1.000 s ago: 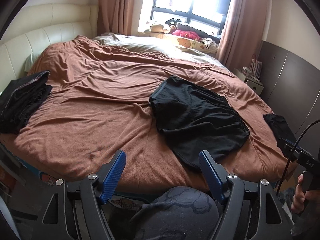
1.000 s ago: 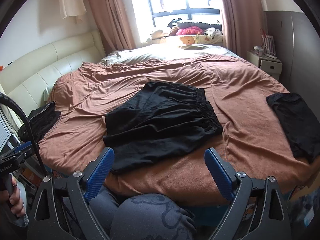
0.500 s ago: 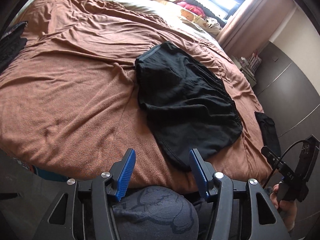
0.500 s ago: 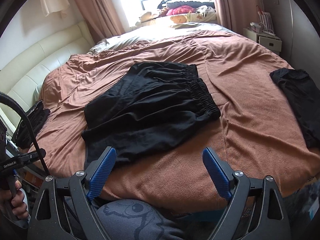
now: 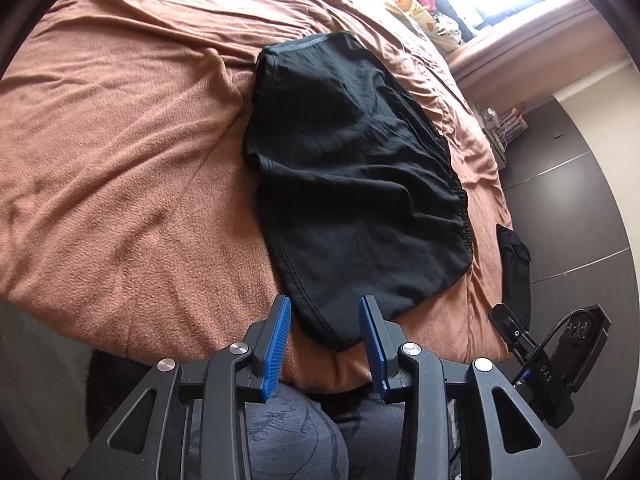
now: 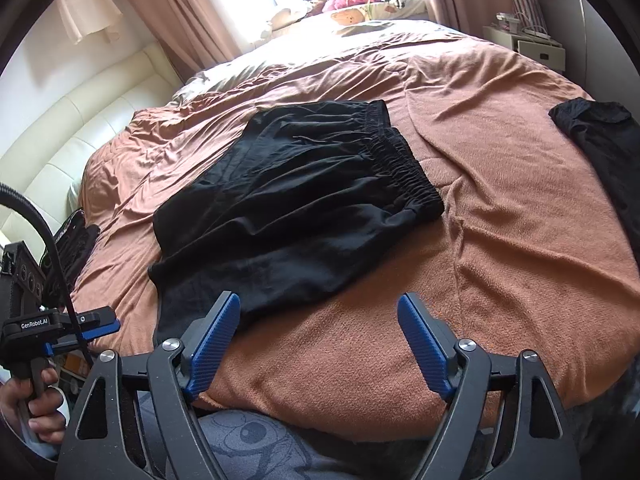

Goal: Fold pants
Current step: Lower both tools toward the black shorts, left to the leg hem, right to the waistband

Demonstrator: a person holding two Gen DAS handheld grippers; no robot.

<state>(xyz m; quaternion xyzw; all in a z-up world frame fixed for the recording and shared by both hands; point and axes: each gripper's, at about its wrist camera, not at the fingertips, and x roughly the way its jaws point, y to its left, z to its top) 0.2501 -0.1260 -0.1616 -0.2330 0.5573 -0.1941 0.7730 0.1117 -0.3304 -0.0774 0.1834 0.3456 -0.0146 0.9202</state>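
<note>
Black shorts-style pants (image 5: 352, 184) lie spread flat on the brown blanket (image 5: 120, 152), elastic waistband to the right, leg hems to the left. They also show in the right wrist view (image 6: 296, 208). My left gripper (image 5: 324, 320) is open, its blue pads either side of the near leg hem corner, just above the bed's front edge. My right gripper (image 6: 320, 316) is open wide and empty, above the blanket near the front edge, its left pad close to the pants' near hem.
A second black garment (image 6: 604, 148) lies at the bed's right edge. A dark folded pile (image 6: 76, 248) sits at the left edge. A nightstand (image 6: 528, 44) stands at the back right. Pillows and soft toys (image 6: 352, 4) lie by the window. My knee (image 5: 296, 436) is below the grippers.
Both grippers have moved forward and down toward the pants. The left gripper's jaws have narrowed and now frame the near hem corner. The pants have not moved.
</note>
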